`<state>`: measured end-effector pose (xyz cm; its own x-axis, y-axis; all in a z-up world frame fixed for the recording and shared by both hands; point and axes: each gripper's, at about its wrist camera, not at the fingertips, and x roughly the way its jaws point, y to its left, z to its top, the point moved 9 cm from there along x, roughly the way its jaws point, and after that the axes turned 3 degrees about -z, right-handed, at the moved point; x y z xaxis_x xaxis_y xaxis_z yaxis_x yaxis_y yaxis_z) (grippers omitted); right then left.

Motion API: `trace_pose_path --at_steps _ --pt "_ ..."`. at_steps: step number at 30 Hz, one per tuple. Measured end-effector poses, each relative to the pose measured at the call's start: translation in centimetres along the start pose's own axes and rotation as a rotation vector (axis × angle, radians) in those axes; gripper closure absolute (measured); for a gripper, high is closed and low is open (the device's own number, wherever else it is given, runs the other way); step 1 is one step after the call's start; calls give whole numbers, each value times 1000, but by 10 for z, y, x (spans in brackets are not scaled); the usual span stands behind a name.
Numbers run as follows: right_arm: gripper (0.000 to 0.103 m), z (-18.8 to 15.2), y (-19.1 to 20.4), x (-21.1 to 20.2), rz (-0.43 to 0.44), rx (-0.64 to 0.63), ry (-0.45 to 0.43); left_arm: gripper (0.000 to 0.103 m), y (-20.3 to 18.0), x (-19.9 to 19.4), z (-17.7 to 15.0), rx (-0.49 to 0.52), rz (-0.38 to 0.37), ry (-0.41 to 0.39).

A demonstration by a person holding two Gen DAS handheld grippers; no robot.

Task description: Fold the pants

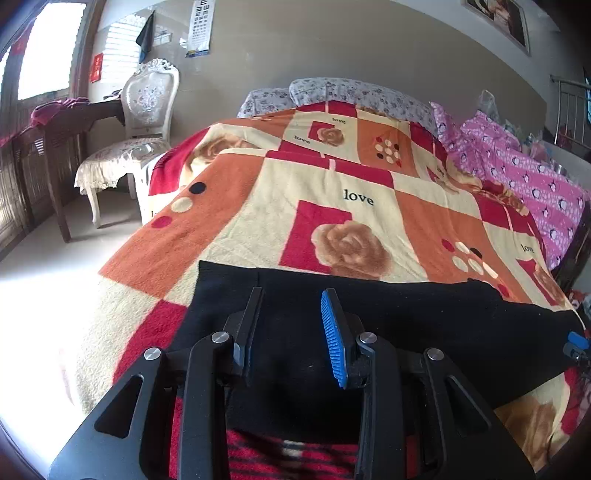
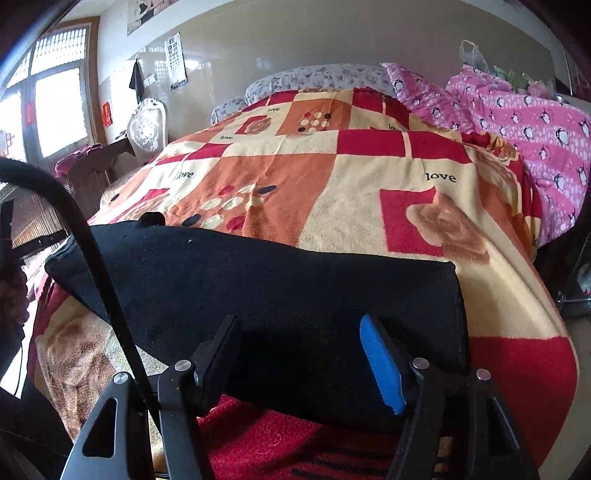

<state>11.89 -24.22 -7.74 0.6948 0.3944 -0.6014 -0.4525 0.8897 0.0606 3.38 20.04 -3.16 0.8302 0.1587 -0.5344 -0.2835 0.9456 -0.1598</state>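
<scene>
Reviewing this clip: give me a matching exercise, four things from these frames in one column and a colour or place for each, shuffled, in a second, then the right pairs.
Things:
1. pants
2. penguin quilt
3. chair
4. eye chart

Descriptions:
A. pink, along the bed's right side
B. hung on the wall
C. black, lying across the near end of the blanket
D. white, ornate, standing left of the bed

Pairs: 1-C, 2-A, 3-D, 4-B

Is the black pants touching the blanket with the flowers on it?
Touching. In the right wrist view the black pants lie flat on the flowered blanket, with no gap along their far edge. The left wrist view shows the same.
</scene>
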Motion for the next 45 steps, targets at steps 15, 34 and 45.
trace_pose_path --at_steps 15,34,45 --pt "33 -2 2 2 -71 -11 -42 69 11 24 18 -91 97 133" --pt "32 -1 2 3 -81 -19 -44 68 -184 45 -2 170 -231 225" --pt "33 18 8 -14 -150 -84 -64 65 -216 63 -31 222 -327 236"
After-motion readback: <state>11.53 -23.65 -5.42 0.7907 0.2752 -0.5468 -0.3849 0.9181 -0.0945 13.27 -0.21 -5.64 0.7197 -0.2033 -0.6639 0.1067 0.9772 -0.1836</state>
